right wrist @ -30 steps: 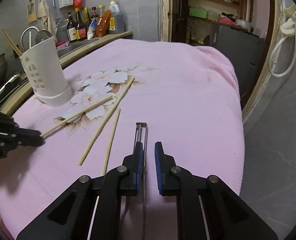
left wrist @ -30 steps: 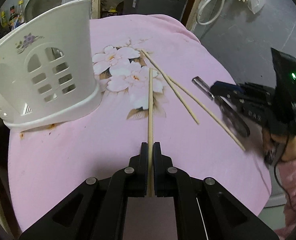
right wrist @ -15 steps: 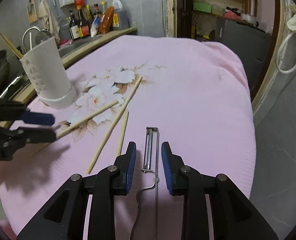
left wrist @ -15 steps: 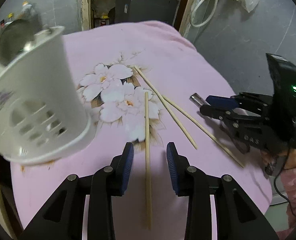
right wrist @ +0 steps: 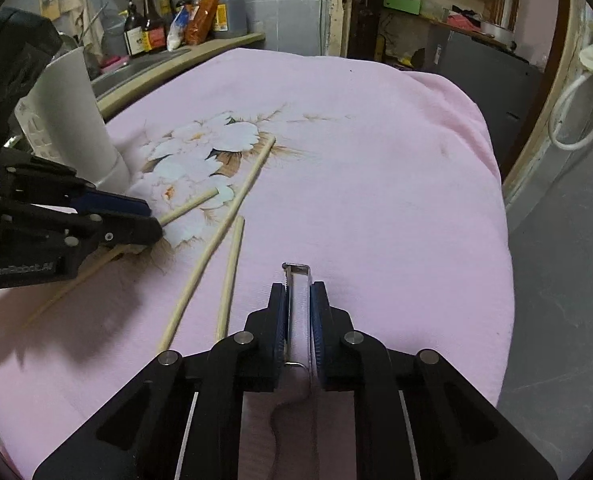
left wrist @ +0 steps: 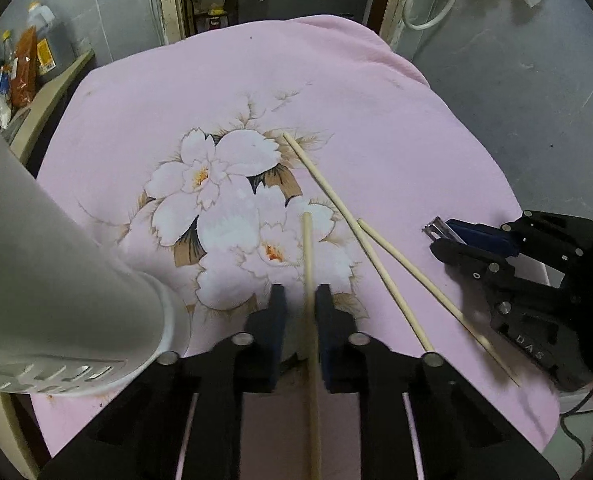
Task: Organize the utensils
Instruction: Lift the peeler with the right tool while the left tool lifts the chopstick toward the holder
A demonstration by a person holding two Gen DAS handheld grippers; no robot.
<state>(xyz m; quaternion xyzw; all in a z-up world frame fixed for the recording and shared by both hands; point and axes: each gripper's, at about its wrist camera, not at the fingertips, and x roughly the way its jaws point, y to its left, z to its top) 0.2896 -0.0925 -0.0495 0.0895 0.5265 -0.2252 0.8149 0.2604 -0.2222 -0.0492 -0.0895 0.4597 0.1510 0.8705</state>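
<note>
Left gripper (left wrist: pixel 299 312): sitting low centre of the left wrist view, its jaws are straddling a chopstick (left wrist: pixel 307 264) with a small gap showing on each side, so they are parted and not yet pinching.
Right gripper (right wrist: pixel 297 312): at the bottom centre of the right wrist view, its pads are bracketing a metal peeler (right wrist: pixel 296 292); whether they are actually pressing on it cannot be told.
Loose chopsticks: two more (left wrist: pixel 356 236) (left wrist: pixel 432 292) are lying right of centre on the pink cloth (left wrist: pixel 376 100), their near ends close together.
Holder: a white utensil cup (left wrist: pixel 52 272) is filling the left edge of the left wrist view, just beside the left gripper.
Risk, chopstick: it is thin and round, so it is likely rolling or pivoting out if the jaws close off-centre.
Risk, peeler: its narrow frame is probably twisting if caught unevenly.
Risk, cup: a careless swing could be knocking it over.
</note>
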